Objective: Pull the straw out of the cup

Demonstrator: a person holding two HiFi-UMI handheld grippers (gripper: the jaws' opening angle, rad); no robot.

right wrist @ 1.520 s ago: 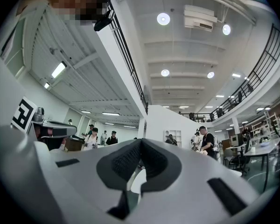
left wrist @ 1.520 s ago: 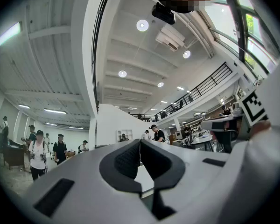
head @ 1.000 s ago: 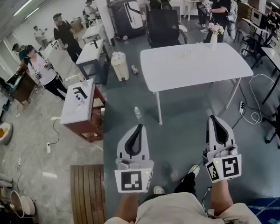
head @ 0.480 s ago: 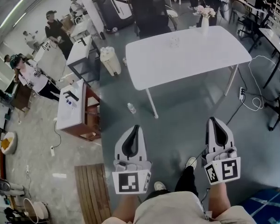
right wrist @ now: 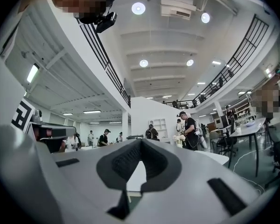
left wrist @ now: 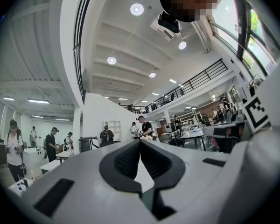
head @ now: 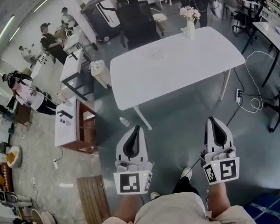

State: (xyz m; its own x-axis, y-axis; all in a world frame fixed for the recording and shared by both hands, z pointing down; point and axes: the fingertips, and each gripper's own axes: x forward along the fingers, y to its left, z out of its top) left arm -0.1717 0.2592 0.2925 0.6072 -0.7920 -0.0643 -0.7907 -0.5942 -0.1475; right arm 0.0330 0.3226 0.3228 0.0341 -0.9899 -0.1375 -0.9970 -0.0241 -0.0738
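Observation:
A white table stands ahead of me in the head view. On its far half sits a small clear cup; it is too small to make out a straw. A vase of flowers stands at the table's far edge. My left gripper and right gripper are held side by side over the grey floor, short of the table's near edge. Both point forward and are shut with nothing between the jaws. In the left gripper view the left gripper's jaws meet at the tips, as do the right gripper's in the right gripper view.
A black office chair stands behind the table. To the left are a wooden cabinet with a white top, a white jug, a bottle on the floor and a wooden pallet. Cables lie right of the table. People stand at the far left.
The table has come closer and shifted left in the head view as I walk forward. Both grippers advanced with me and stayed shut.

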